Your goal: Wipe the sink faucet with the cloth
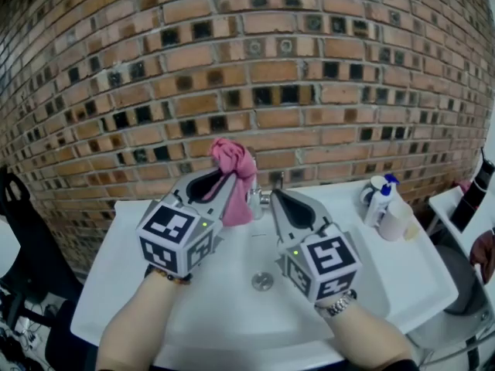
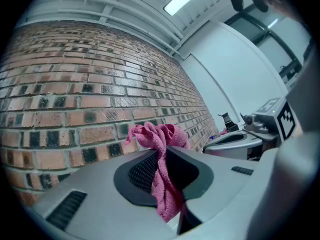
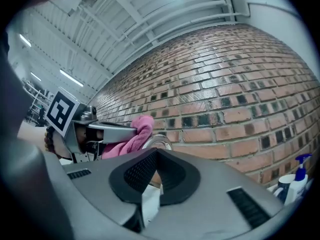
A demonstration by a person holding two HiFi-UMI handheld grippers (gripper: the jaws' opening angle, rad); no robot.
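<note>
2 grippers are held side by side over a white sink [image 1: 124, 242], one in each hand. The left gripper [image 1: 230, 178] is clamped on a pink cloth [image 1: 237, 163]: the fabric is pinched between the closed jaws, with a bunch standing above the tips and a tail hanging below them. The cloth is held up in front of the brick wall [image 1: 271, 68], just left of the faucet [image 1: 261, 200]; whether the 2 touch cannot be told. The right gripper [image 1: 274, 194] is closed tight with nothing between its jaws, and its tips are placed just beside the faucet on the right. In the right gripper view, the faucet's rounded chrome top is seen just past the tips, next to the cloth. A drain [image 1: 262, 281] lies in the basin below the grippers. A spray bottle [image 1: 378, 197] stands at the sink's back right corner.
</note>
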